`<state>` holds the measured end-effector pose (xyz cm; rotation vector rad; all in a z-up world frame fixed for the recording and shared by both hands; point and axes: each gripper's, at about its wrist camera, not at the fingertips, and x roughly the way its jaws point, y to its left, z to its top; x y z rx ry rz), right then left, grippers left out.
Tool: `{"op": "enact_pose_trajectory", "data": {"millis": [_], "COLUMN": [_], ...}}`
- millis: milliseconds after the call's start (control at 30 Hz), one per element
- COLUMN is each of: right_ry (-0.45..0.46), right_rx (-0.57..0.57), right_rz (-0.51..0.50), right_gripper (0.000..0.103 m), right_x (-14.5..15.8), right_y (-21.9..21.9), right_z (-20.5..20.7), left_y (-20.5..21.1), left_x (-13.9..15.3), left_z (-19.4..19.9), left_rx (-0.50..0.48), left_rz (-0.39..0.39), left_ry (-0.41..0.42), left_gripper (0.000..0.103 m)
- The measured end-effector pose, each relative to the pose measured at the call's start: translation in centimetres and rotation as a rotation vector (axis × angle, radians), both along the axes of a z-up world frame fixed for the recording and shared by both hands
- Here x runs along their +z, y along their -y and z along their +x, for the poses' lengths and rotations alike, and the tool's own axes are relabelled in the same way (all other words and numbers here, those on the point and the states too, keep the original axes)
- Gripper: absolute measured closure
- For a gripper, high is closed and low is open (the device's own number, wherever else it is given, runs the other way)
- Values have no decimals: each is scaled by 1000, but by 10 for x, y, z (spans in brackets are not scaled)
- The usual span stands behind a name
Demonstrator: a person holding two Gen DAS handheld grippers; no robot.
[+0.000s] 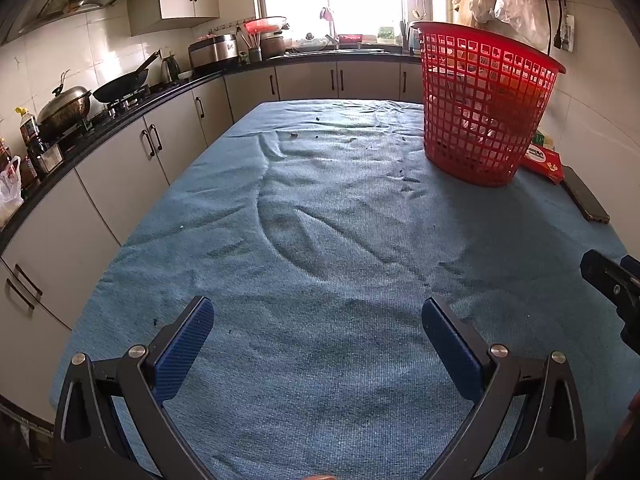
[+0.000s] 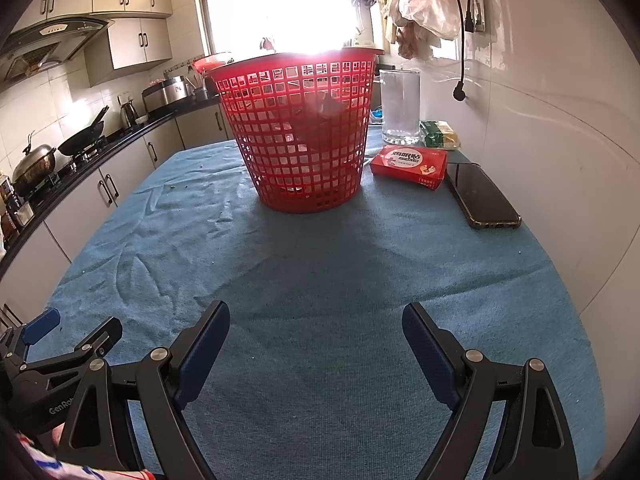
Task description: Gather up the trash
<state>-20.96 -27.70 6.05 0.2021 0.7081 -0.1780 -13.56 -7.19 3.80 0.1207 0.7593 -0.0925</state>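
A red basket (image 2: 310, 132) is standing upright on the counter (image 2: 320, 280), which is wearing a blue cloth, and its wide mouth is pointing up. In the right wrist view it is sitting at twelve o'clock from the right claw (image 2: 316, 344); in the left wrist view it is sitting at about one o'clock. Some dark and pale trash (image 2: 316, 120) is lying inside it, seen through the holes. Just beside the basket, at about two o'clock, a red box (image 2: 408, 166) is lying flat, and a black phone (image 2: 482, 196) is lying near the wall with its long side pointing away from the camera. A clear glass jar (image 2: 400, 106) is standing behind the box. Tiny dark crumbs (image 1: 294, 134) are sitting on the cloth at eleven o'clock. Nothing is standing between the claws and the basket. The left claw (image 1: 318, 336) is spreading wide and holding nothing. The right claw is spreading wide too, with nothing in it.
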Motion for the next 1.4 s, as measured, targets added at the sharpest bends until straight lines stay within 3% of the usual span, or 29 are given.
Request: {"op": "enact_pose_trajectory", "data": {"millis": [1400], "right_ry": [-3], "right_rx": [-12], "right_rz": [18], "right_gripper": [11], "right_x": [-2], "right_y": [4], "right_z": [2], "left_y": [7], "left_x": [-8], "left_z": [2], "left_rx": [-18], "left_rz": [7], "left_ry": [-31], "left_gripper": [0]}}
